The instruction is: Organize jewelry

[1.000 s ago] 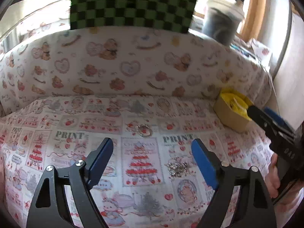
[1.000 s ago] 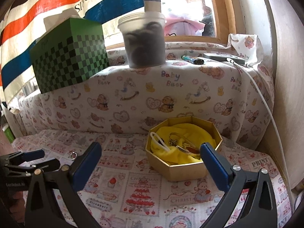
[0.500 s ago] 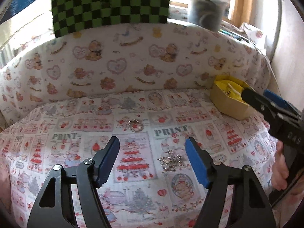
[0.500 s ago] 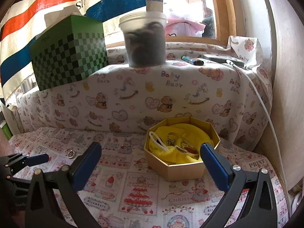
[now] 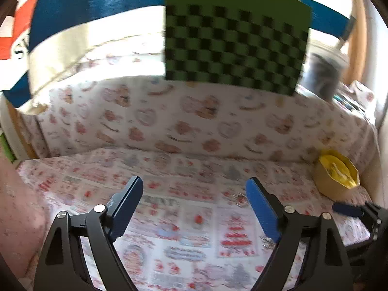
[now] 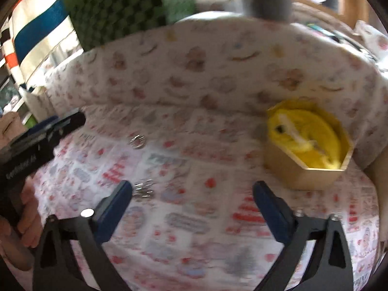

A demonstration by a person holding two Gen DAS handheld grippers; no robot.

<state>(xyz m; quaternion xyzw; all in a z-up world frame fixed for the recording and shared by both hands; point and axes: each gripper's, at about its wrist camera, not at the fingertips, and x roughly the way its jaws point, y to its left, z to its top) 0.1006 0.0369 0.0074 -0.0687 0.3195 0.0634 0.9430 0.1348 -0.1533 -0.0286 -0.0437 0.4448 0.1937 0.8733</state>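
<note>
Fingers of left gripper (image 5: pixel 194 205) and right gripper (image 6: pixel 192 202) wide apart, empty, above patterned cloth (image 6: pixel 194 218).

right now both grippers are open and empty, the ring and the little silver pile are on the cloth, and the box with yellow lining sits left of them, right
Not quite: the box sits to the right of the ring and the silver pile, not left, as the right wrist view shows. The rest holds: the left gripper and right gripper are open and empty, and both pieces lie on the cloth.
</note>
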